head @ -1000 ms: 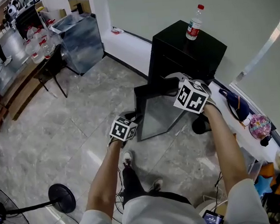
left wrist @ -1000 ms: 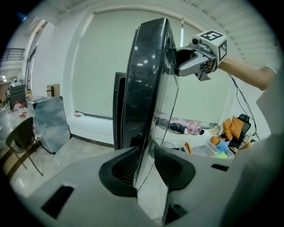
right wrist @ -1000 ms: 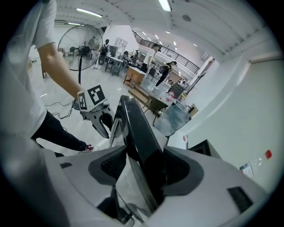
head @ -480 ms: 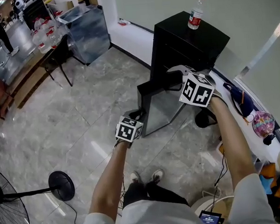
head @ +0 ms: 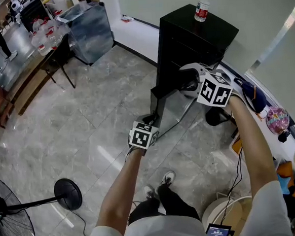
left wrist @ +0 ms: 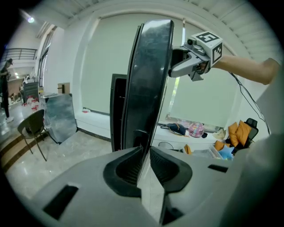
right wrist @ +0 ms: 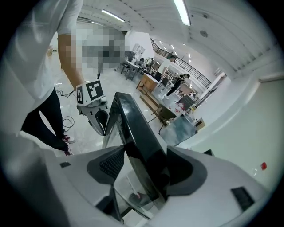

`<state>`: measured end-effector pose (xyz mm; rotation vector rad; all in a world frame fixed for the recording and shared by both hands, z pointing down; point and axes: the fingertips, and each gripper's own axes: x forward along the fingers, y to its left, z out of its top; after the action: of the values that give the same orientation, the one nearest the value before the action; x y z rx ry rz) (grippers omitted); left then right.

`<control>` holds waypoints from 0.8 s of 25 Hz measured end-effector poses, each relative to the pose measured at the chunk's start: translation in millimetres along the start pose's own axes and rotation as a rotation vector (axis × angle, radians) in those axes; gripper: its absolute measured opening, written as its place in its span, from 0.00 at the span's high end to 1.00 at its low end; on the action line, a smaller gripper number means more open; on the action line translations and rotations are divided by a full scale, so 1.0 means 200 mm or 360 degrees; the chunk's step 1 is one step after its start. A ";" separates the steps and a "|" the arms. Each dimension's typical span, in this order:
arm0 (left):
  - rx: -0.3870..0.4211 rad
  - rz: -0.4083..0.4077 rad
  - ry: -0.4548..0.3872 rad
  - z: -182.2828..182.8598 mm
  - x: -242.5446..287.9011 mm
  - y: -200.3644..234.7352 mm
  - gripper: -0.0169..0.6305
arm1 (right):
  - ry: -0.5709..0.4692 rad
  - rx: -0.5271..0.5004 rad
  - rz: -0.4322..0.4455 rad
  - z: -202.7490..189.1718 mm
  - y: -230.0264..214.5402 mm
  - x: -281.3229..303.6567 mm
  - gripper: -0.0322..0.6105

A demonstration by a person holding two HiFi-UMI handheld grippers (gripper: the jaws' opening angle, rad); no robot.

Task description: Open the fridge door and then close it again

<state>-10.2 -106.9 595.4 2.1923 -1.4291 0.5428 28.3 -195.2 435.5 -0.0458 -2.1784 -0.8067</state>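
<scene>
left gripper [left wrist: 145,155] has just been closing and now pinches the thin free edge of the fridge door [head: 171,109], low down, pads pressed on either face. right gripper [right wrist: 144,170] has just been opening: its jaws stand wide and straddle the door's upper edge, one pad against the dark frame and the other apart from it, so it holds nothing. the door hangs partly ajar from the black fridge [head: 195,40], at a narrow angle to the cabinet, so i judge this to be the closing half of the job. the main risk is a pinch: with both sets of jaws wrapped over the door's edges, swinging it home would trap the inner jaws between door and cabinet and leave it unlatched. the left hold is on a slim, glossy edge, so a sideways pull could let the pads slide off. a hard shove to finish might slam the door and rock the water bottle [head: 202,4] standing on top of the fridge, which looks light and tall enough to topple.
</scene>
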 end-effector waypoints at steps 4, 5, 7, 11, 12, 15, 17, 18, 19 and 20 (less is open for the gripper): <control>-0.0024 0.0029 -0.0050 -0.03 -0.02 -0.09 0.90 | -0.0115 0.0009 -0.0135 -0.01 0.04 -0.08 0.52; -0.0030 0.0034 -0.0062 -0.04 -0.02 -0.12 0.90 | -0.0138 0.0041 -0.0185 -0.03 0.05 -0.10 0.52; -0.0040 0.0045 -0.0082 -0.05 -0.02 -0.16 0.90 | -0.0186 0.0143 -0.0287 -0.06 0.08 -0.15 0.52; -0.0039 0.0059 -0.0079 -0.08 -0.03 -0.26 0.91 | -0.0396 0.0482 -0.0489 -0.09 0.11 -0.28 0.52; -0.0035 0.0064 -0.0077 -0.09 -0.03 -0.29 0.91 | -0.0461 0.0593 -0.0553 -0.12 0.13 -0.33 0.52; -0.0039 0.0100 -0.0083 -0.11 -0.03 -0.38 0.91 | -0.0606 0.0901 -0.0748 -0.25 0.23 -0.53 0.56; -0.0047 0.0130 -0.0080 -0.12 -0.03 -0.43 0.91 | -0.0653 0.1063 -0.0838 -0.37 0.35 -0.65 0.60; -0.0042 0.0143 -0.0073 -0.13 -0.02 -0.47 0.91 | -0.0662 0.1131 -0.0874 -0.44 0.41 -0.71 0.62; -0.0030 0.0154 -0.0062 -0.13 -0.02 -0.51 0.92 | -0.0664 0.1190 -0.0903 -0.51 0.47 -0.77 0.64; -0.0018 0.0162 -0.0049 -0.13 -0.01 -0.55 0.92 | -0.0663 0.1241 -0.0927 -0.57 0.54 -0.82 0.65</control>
<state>88.1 -51.6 598.2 2.1370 -1.5630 0.5363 248.0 -136.1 434.0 0.9158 -2.8088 -0.1841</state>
